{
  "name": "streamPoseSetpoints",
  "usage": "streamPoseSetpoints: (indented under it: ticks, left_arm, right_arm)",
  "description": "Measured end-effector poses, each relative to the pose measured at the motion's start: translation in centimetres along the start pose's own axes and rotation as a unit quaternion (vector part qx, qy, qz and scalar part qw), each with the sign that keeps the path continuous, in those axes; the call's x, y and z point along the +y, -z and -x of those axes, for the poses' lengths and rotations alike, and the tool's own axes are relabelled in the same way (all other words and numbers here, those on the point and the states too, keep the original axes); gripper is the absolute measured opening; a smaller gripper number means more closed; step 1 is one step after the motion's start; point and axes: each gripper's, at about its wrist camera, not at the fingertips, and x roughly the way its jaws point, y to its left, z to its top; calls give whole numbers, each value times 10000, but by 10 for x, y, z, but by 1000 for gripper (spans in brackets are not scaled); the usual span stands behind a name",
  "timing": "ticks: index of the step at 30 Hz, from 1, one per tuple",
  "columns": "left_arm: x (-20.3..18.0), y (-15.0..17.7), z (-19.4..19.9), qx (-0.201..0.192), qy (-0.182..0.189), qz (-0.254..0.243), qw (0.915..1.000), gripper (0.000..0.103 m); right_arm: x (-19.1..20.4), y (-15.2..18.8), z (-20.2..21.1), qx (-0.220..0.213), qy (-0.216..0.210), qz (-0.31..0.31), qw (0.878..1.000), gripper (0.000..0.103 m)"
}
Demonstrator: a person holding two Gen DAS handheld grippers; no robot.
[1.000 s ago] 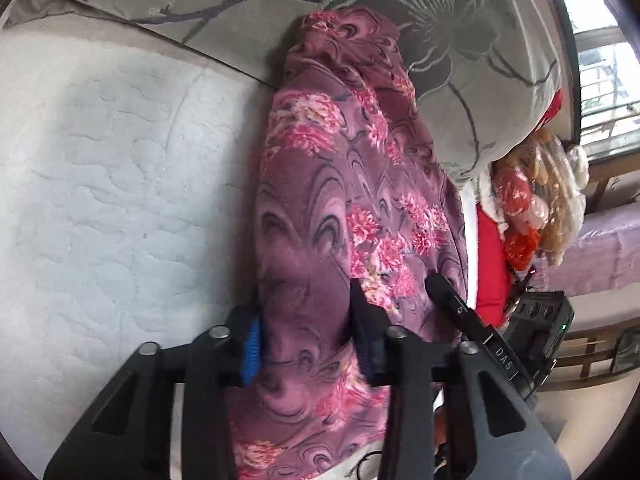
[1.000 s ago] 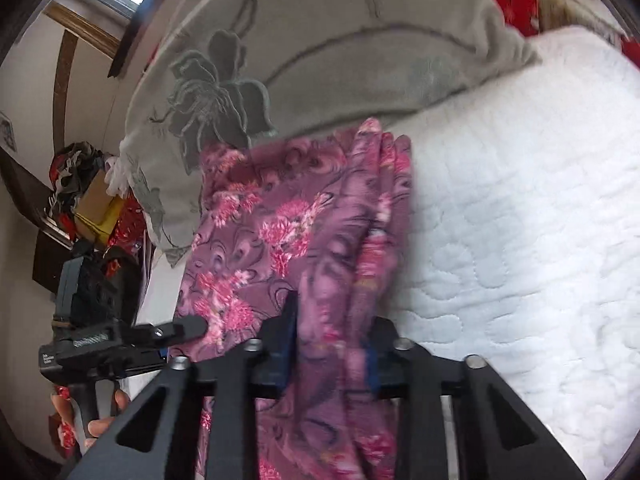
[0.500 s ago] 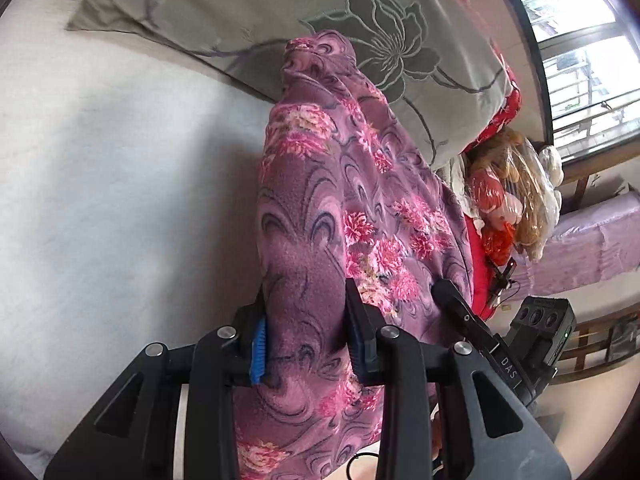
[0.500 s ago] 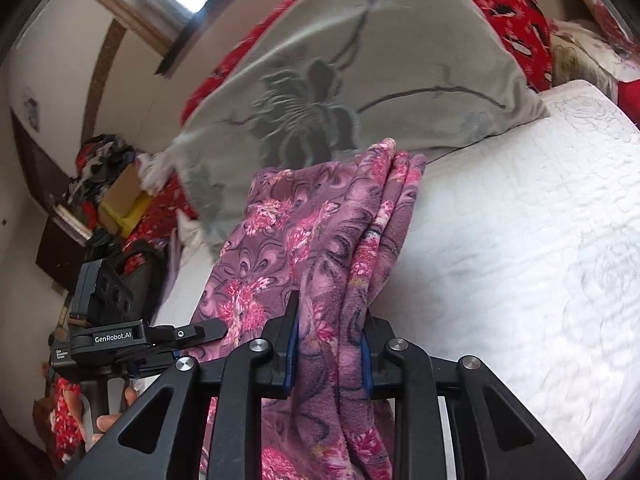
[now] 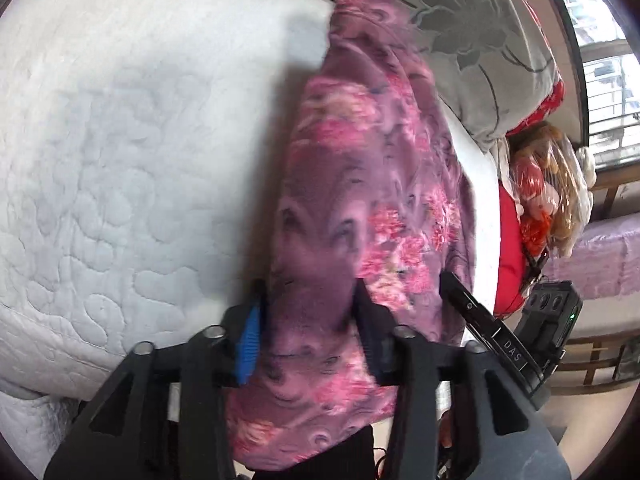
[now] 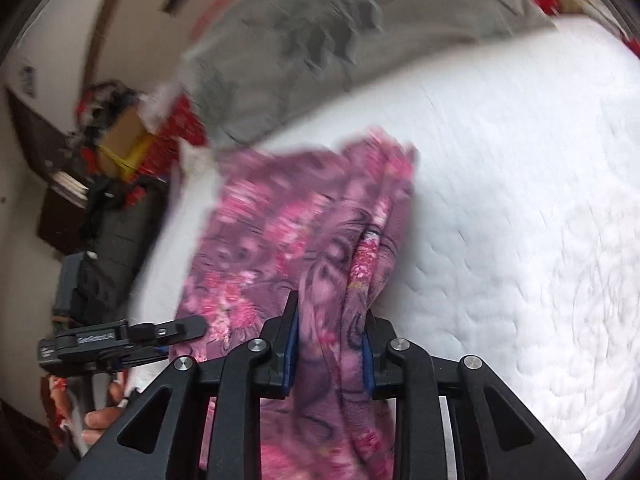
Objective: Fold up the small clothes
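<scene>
Cloth (image 5: pixel 360 184), purple with pink flowers, is stretching away from both sets of jaws over the white quilt (image 5: pixel 120 152), its far end lying near the grey pillow (image 5: pixel 492 48). Left gripper (image 5: pixel 306 316) is opening, cloth bunched between its pads, filling the gap. Right gripper (image 6: pixel 330 344) is opening too, its blue pads touching a thick fold on both sides.

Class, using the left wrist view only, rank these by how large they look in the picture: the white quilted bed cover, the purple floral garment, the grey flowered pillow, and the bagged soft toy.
1. White quilted bed cover
2. Purple floral garment, though nearness to the camera enlarges it
3. Grey flowered pillow
4. Bagged soft toy
</scene>
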Motion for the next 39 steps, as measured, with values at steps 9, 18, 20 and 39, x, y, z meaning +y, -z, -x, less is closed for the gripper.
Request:
streamPoseSetpoints:
  ticks: [9, 18, 20, 39]
  left_arm:
    - [-52, -24, 39, -914, -287, -1122, 9891, 44]
    - [-82, -80, -42, -940, -1701, -1654, 9669, 56]
    - [-83, -85, -51, -1076, -1835, -1753, 9612, 62]
    - [-41, -14, -2, -953, -1857, -1462, 9670, 71]
  right_arm:
    - [9, -35, 41, -811, 99, 195, 9965, 37]
    - [26, -67, -23, -762, 606, 866, 9915, 33]
    - [17, -69, -43, -578, 903, 850, 9906, 9]
    - [30, -2, -22, -259, 923, 1647, 9817, 22]
